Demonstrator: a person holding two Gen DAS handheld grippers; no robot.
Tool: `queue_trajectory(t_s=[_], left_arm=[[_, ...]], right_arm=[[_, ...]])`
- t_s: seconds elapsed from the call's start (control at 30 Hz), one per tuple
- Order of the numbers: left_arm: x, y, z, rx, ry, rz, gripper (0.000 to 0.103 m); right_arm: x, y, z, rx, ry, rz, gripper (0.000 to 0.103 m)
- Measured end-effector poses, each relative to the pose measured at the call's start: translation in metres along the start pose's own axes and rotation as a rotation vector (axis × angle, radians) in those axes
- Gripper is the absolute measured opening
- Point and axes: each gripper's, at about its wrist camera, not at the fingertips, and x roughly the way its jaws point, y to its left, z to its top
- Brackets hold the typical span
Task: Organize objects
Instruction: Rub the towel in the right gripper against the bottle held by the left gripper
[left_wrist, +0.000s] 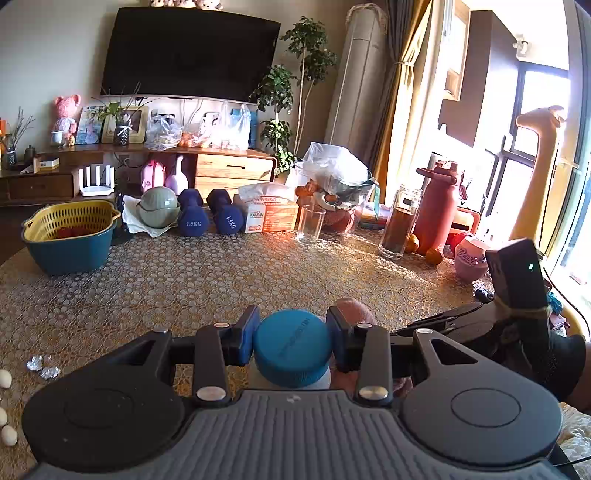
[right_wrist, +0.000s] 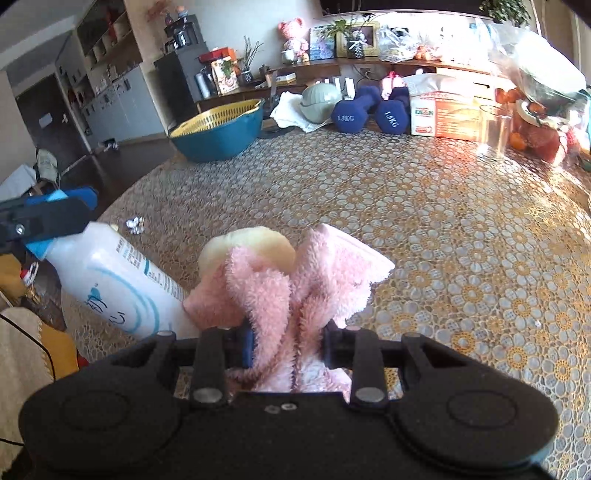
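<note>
left wrist view: left gripper (left_wrist: 291, 341) jaws clamp the blue cap (left_wrist: 291, 347), hiding the white bottle (right_wrist: 114, 284) below; right gripper (right_wrist: 288, 343) pinches a pink cloth (right_wrist: 295, 291), pads buried.

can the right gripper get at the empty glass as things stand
Probably not yet: the path over the table to the glass looks free, but the right gripper is shut on the pink cloth.
</note>
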Motion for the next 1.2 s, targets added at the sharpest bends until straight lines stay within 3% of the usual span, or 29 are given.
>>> queue_trajectory(t_s=[0.13,0.27,0.43,0.57,0.9,1.2], left_arm=[[0.008,0.0,0.003,0.002,-0.004,-0.01,0.039],[0.01,-0.001,0.003,0.009,-0.002,-0.02,0.039],[0.01,-0.002,0.002,0.031,-0.003,-0.033,0.039],[0.011,0.005,0.004,0.01,-0.002,-0.047,0.039],[0.011,-0.001,0.004,0.034,0.008,-0.068,0.039],[0.01,-0.007,0.005,0.045,0.024,-0.047,0.039]], right_arm=[[-0.023,-0.016,0.021,0.104,-0.092,0.106,0.031],[-0.032,-0.01,0.047,0.091,-0.159,0.206,0.031],[0.0,-0.013,0.06,0.123,-0.122,0.41,0.032],[0.016,-0.017,0.059,0.147,-0.096,0.461,0.032],[0.035,-0.006,0.027,-0.01,0.058,0.252,0.032],[0.012,0.001,-0.015,-0.145,0.108,0.162,0.031]])
